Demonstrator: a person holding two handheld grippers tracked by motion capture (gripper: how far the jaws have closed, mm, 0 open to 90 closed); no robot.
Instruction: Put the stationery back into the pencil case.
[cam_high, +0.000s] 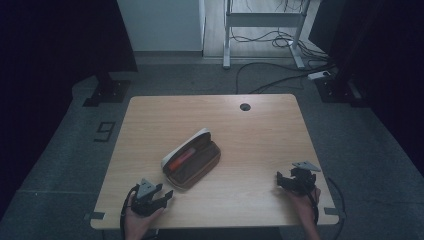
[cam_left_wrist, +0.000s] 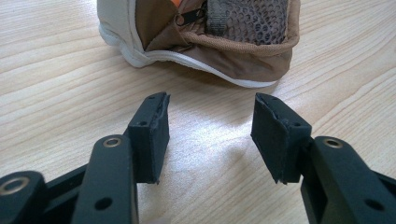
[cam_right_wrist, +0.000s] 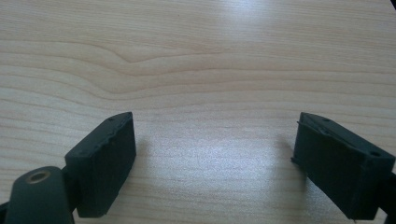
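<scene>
Pencil case, top cut off

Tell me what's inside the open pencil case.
The pencil case holds an orange-red pen-like item by its raised flap, with a mesh pocket inside. Anything beneath them is hidden.

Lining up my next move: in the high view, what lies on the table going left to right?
left gripper → open pencil case → cable hole → right gripper
</scene>
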